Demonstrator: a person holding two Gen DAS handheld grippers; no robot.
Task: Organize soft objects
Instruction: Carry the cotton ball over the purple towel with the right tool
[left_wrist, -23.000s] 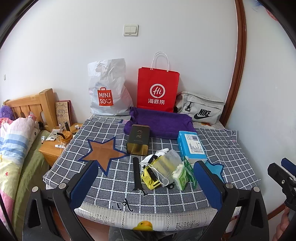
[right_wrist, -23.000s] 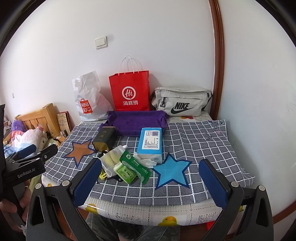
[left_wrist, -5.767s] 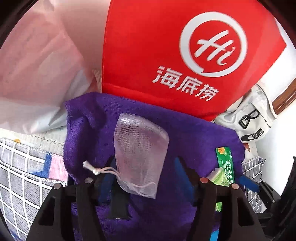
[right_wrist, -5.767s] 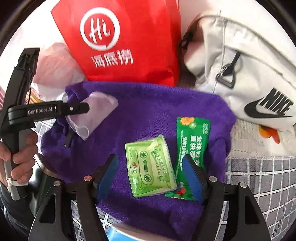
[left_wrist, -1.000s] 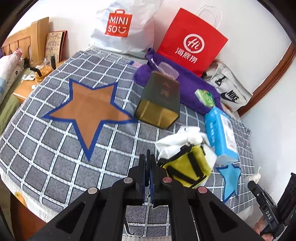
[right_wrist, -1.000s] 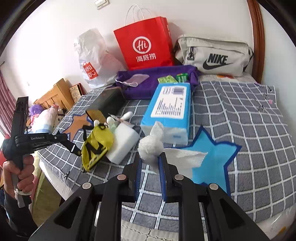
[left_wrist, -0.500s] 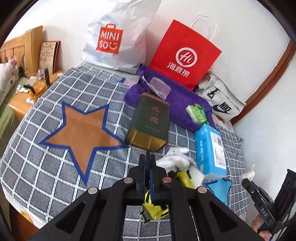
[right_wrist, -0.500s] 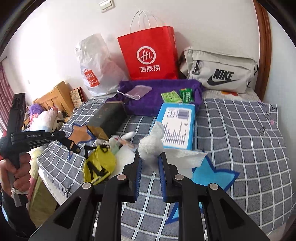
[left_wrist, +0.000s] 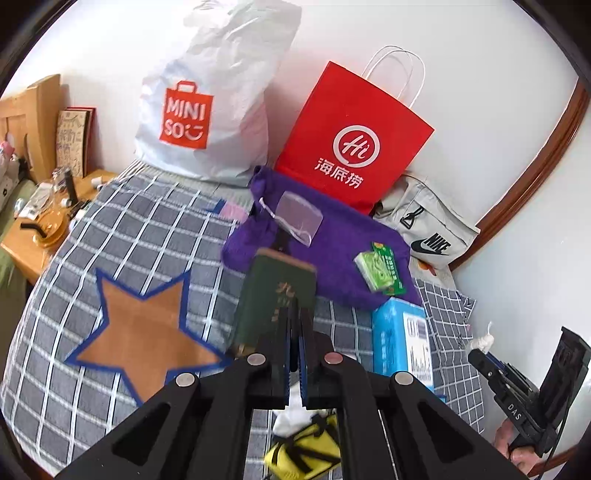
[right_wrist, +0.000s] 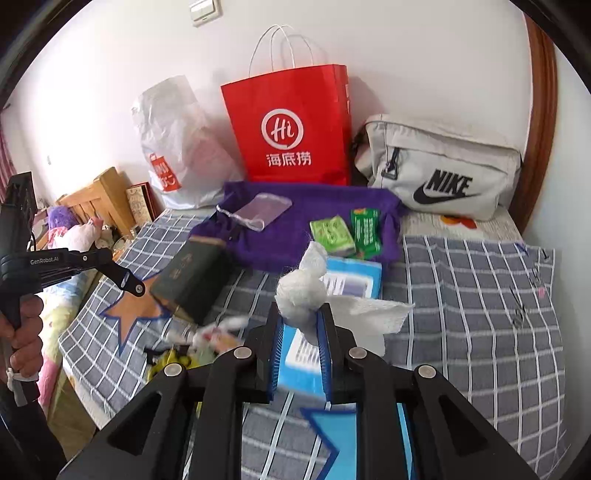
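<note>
Three printed bags lined the wall: a white "MINISO" bag (left_wrist: 207, 110), a red "Hi" paper bag (right_wrist: 291, 129) with Chinese characters, and a grey "NIKE" pouch (right_wrist: 439, 173). Right gripper (right_wrist: 301, 325) was clamped on a white knotted cloth (right_wrist: 301, 291) above the blue tissue pack (right_wrist: 351, 280). Left gripper (left_wrist: 295, 343), marked "GenRobot.AI", was clenched empty above the checked cover (left_wrist: 147, 221).

"MINISO" on the white plastic bag (left_wrist: 207, 110), "Hi" on the red paper bag (left_wrist: 354, 144), "NIKE" on the grey pouch (right_wrist: 443, 173).
</note>
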